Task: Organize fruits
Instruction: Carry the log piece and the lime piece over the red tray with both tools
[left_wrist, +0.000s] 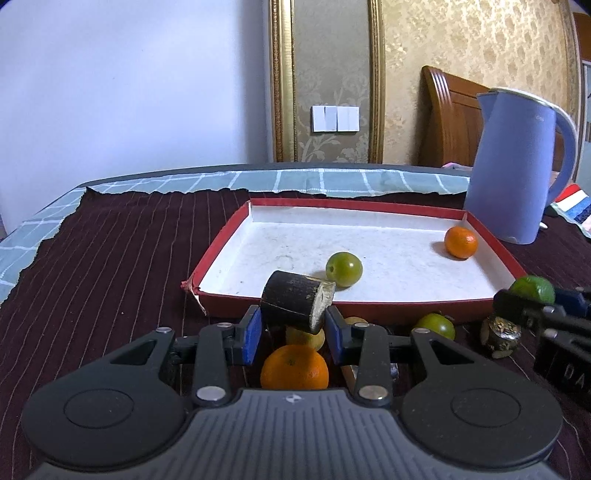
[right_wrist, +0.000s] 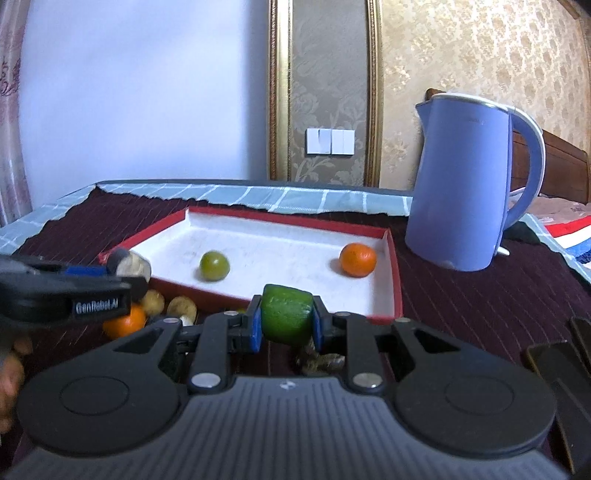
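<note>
Fruits are split: a green one (left_wrist: 344, 269) and an orange (left_wrist: 460, 242) already lie in the red tray (left_wrist: 369, 308). Left gripper (left_wrist: 294, 327) jaws clench a dark cane piece (left_wrist: 296, 301), right gripper (right_wrist: 287, 325) jaws a lime (right_wrist: 286, 318); both hover just short of its near rim, tray straight ahead.

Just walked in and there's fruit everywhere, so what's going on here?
A person is sorting fruit into the red tray with two handheld grippers. The left gripper grips a dark sugarcane chunk near the tray's front edge; the right gripper grips a green fruit. A green plum and a small orange already sit in the tray. Another orange and other pieces wait on the dark cloth in front. A blue kettle stands beside the tray.
</note>
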